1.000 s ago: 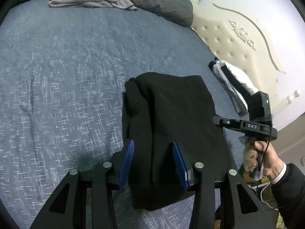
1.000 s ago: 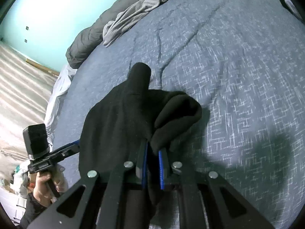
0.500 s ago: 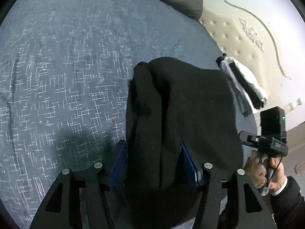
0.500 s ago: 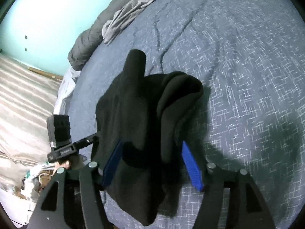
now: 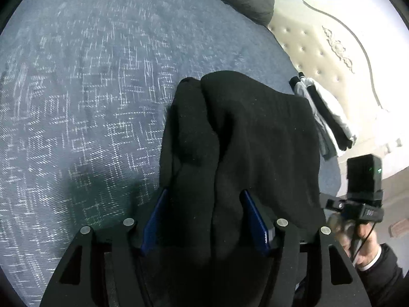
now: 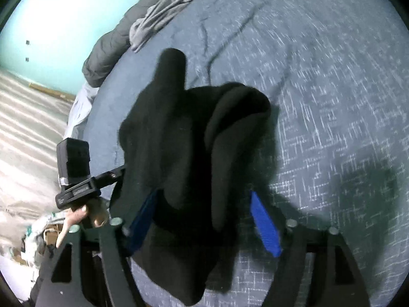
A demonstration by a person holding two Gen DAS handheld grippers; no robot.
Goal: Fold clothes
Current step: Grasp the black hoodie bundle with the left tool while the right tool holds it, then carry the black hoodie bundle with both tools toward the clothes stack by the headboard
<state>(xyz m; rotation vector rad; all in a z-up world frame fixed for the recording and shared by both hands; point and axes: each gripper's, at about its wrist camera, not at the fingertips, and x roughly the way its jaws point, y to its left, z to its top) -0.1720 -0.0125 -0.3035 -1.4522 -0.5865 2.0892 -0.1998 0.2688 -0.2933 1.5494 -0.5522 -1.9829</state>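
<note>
- Currently, my left gripper [image 5: 204,217] has its blue pads spread apart, with the black garment [image 5: 242,140] bulging up between them; the pads flank the cloth, but I cannot confirm that they press it.
- My right gripper [image 6: 204,220] also stands with its jaws wide; the same garment's folded bulk lies between and over its left pad, while its right pad is clear of the cloth.
- Black garment: bundled in thick folds on the blue patterned bedspread [image 5: 89,89], near the bed's edge, one rounded lobe [image 6: 171,64] pointing away from my right camera.
- Striped folded clothes [image 5: 322,117] lie just beyond the garment, beside the tufted headboard [image 5: 319,56].
- Grey garment [image 6: 163,18] is draped on the dark duvet [image 6: 107,51], well apart from the work.
</note>
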